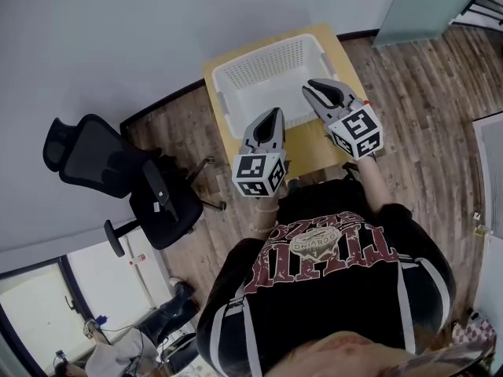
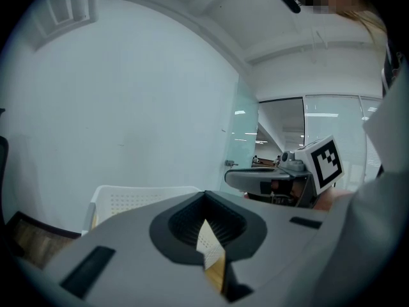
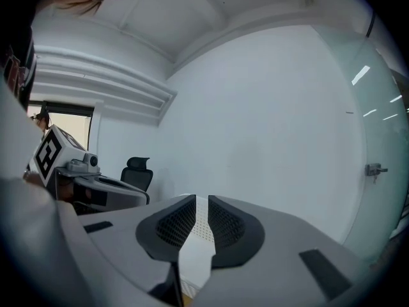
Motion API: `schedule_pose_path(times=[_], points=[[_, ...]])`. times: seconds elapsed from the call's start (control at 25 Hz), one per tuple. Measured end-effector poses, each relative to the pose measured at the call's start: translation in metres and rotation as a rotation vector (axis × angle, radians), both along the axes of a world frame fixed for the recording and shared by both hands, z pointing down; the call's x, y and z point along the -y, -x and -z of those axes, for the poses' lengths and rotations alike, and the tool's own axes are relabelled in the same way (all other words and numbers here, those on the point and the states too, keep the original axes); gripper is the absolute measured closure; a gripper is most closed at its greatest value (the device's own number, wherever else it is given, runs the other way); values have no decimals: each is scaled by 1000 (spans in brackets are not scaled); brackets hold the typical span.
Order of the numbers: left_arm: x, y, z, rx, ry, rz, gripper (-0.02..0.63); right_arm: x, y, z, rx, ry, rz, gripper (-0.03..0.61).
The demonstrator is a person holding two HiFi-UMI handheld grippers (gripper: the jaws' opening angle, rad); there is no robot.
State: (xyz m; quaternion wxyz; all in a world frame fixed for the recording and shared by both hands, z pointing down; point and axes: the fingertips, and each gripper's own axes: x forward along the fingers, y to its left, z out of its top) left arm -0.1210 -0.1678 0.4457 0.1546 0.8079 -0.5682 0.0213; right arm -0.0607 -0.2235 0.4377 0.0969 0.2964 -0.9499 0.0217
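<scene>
The left tool [image 1: 273,115], clenched on nothing, and the right tool [image 1: 324,91], slightly parted and empty, hover above the white perforated basket [image 1: 236,73] on the table [image 1: 313,143].

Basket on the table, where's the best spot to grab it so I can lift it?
Probably the thin top rim of the basket, one tool on each short side, coming straight down. It stands upright and open on the table, so the rim is free, and its walls look thin enough for the jaws. The left tool and right tool hover over its near edge.
</scene>
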Motion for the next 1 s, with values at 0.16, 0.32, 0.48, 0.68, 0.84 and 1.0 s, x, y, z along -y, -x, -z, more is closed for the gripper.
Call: schedule_pose_path(times=[0.16, 0.32, 0.48, 0.68, 0.84, 1.0], points=[[-1, -4, 4, 2, -8, -13, 566, -6, 1, 3, 6, -7, 6, 527], [1, -6, 8, 4, -12, -30, 566, -8, 7, 4, 11, -2, 18, 538], [3, -6, 9, 4, -14, -40, 566, -12, 13, 3, 6, 9, 35, 546], [5, -7, 10, 1, -17, -49, 566, -16, 15, 1, 28, 27, 36, 560], [7, -9, 9, -3, -18, -54, 566, -18, 15, -1, 34, 31, 43, 560], [13, -10, 8, -10, -16, -60, 566, -15, 16, -3, 36, 31, 43, 560]])
